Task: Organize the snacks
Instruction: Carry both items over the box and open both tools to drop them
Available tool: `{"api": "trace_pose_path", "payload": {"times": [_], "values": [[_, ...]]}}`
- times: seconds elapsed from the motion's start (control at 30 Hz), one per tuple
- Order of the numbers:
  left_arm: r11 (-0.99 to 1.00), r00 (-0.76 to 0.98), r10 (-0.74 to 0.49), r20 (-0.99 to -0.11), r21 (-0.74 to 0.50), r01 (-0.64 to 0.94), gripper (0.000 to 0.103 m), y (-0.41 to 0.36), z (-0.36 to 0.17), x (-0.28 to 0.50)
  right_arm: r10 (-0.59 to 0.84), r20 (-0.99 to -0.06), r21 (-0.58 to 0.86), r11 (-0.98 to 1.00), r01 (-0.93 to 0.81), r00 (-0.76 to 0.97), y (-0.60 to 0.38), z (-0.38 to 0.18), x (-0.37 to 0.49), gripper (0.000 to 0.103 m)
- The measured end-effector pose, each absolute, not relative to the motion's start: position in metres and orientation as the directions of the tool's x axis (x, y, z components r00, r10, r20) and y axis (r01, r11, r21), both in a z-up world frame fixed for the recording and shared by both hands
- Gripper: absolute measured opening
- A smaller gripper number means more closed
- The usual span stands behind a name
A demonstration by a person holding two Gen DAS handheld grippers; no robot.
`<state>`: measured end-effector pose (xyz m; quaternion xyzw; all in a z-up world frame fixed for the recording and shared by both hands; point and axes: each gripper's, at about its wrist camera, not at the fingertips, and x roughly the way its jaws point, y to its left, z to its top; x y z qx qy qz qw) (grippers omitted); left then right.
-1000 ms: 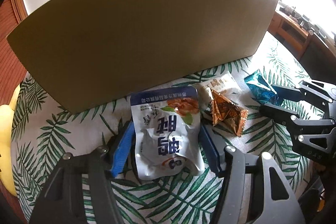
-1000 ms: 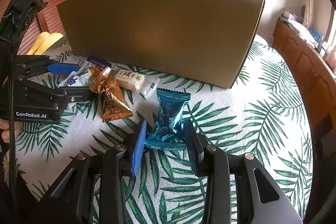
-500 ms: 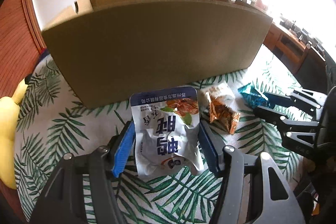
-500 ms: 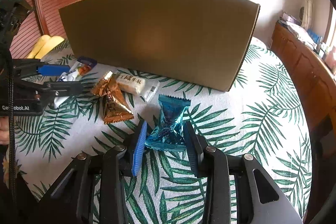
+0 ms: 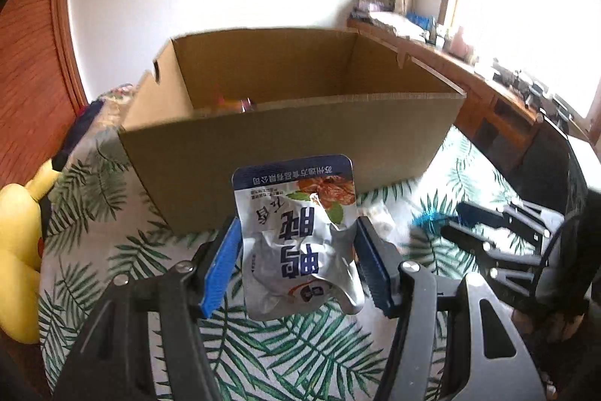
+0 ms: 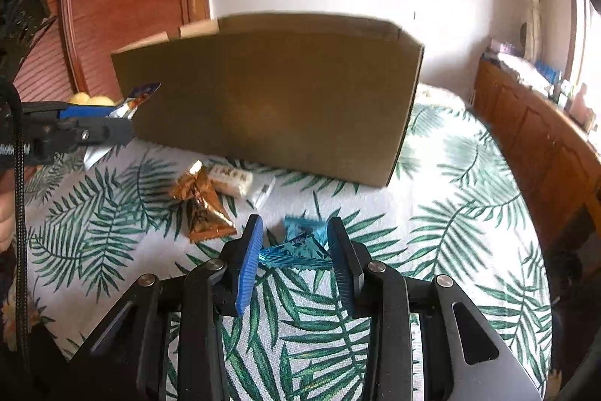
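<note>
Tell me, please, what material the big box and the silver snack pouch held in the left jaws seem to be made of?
The box looks like plain brown corrugated cardboard with a matte finish; the cut top edge shows a fluted layer. The silver pouch, held by the left gripper, looks like thin metallised plastic or foil film: it is shiny, creased and printed. Which of the two cannot be told.

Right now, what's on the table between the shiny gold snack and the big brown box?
In the right wrist view, a white wrapped candy lies between the gold snack and the cardboard box, close to the box's front wall.
</note>
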<state>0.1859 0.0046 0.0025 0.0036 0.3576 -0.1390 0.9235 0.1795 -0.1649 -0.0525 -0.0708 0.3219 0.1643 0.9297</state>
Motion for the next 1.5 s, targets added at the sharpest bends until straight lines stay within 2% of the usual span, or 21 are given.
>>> {"api": "trace_pose_path", "payload": {"times": [0.17,0.57,1.17,1.5], "values": [[0.961,0.735,-0.264,-0.625,-0.102,0.259,0.061,0.007,0.017,0.184,0.257,-0.585,-0.036,0.940,-0.340,0.770,-0.166,-0.047,0.172,0.035],[0.956,0.753,-0.281,-0.595,-0.105,0.274,0.061,0.005,0.031,0.192,0.283,-0.567,-0.020,0.934,-0.357,0.774,-0.175,-0.027,0.172,0.035],[0.956,0.812,-0.282,-0.510,-0.078,0.283,0.061,0.012,0.075,0.228,0.274,-0.436,-0.194,0.902,-0.386,0.857,-0.154,0.059,0.184,0.035],[0.962,0.818,-0.265,-0.511,-0.087,0.258,0.061,0.017,0.073,0.253,0.273,-0.392,-0.243,0.890,-0.385,0.878,-0.141,0.083,0.205,0.035]]}}
